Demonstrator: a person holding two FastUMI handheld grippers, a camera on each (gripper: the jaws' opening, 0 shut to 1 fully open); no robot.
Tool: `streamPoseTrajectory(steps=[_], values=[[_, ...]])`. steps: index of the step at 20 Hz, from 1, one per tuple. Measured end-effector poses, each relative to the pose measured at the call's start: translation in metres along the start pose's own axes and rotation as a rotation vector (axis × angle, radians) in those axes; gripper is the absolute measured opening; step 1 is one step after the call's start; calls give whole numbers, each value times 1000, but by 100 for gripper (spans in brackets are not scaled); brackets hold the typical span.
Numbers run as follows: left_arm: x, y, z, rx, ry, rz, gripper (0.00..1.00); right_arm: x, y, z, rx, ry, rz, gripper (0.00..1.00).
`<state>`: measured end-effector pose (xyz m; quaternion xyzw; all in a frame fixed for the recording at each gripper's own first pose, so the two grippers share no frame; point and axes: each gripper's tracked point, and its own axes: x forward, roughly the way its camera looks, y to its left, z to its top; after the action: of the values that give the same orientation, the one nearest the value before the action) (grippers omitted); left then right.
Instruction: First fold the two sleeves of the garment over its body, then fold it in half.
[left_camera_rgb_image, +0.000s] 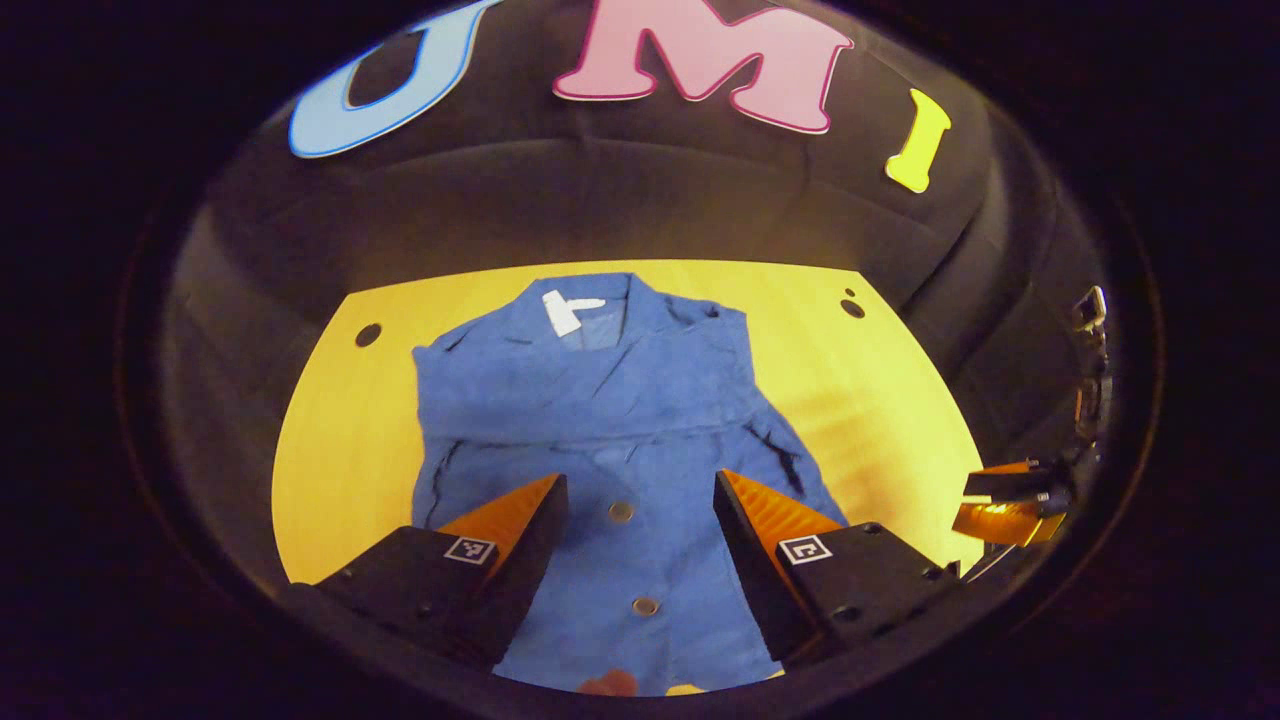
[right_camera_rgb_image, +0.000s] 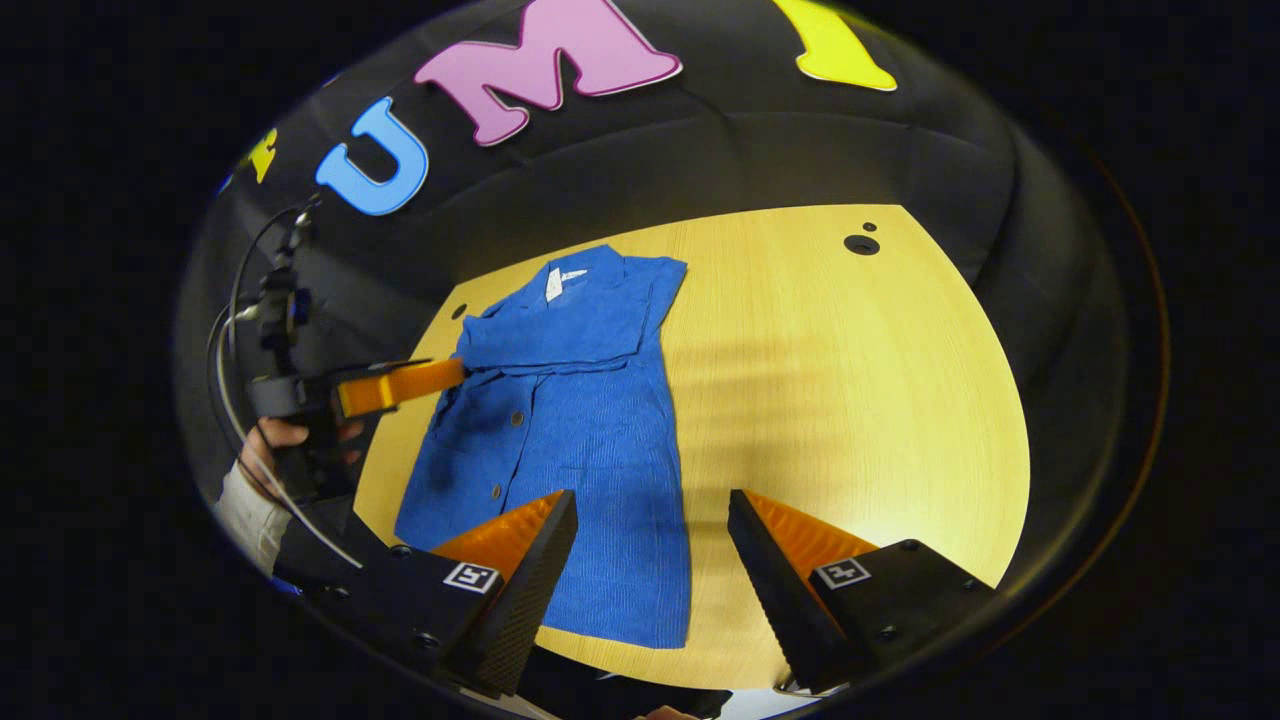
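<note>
Garment lies flat on the tabletop, sleeves folded over its body. Left claw and right claw hover open above the near hem, seemingly poised for the half-fold.

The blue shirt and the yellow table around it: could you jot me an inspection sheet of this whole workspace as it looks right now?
Surface: yellow wooden table, small round holes near its far corners.
Job's things: blue garment lies flat, buttons up, collar far; both sleeves look folded across the chest; not yet folded in half.
Clutter: nothing seen.
Grippers: left gripper open above the garment's lower half, holding nothing; right gripper open over the hem edge, holding nothing.
Cables: thin cables loop by the left gripper's handle.
Surroundings: black cloth wall; a hand in a white sleeve.
</note>
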<state>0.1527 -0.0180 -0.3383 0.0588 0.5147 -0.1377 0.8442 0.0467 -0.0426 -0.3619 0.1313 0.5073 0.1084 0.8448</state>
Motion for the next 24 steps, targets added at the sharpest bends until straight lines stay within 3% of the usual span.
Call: streamPoseTrajectory(steps=[2, 4, 7, 9, 11, 17, 20, 24], values=[[-21, 30, -66, -89, 95, -16, 86, 11, 11, -24, -56, 49, -43, 98], [-28, 74, -126, -123, 188, 33, 84, 16, 18, -52, -93, 114, -71, 99], [-34, 115, -181, -190, 286, 70, 85, 28, 20, -84, -79, 189, -87, 99], [-37, 126, -207, -240, 353, 62, 85, 31, 11, -113, -75, 273, -146, 99], [-30, 128, -220, -264, 400, 66, 88, 31, 5, -137, -66, 343, -180, 99], [-30, 123, -229, -309, 501, 47, 85, 30, -2, -180, -5, 491, -222, 99], [-27, 114, -229, -286, 512, 41, 88, 28, -14, -191, 9, 522, -247, 99], [-18, 111, -229, -236, 527, 46, 85, 32, -30, -201, 47, 551, -283, 99]])
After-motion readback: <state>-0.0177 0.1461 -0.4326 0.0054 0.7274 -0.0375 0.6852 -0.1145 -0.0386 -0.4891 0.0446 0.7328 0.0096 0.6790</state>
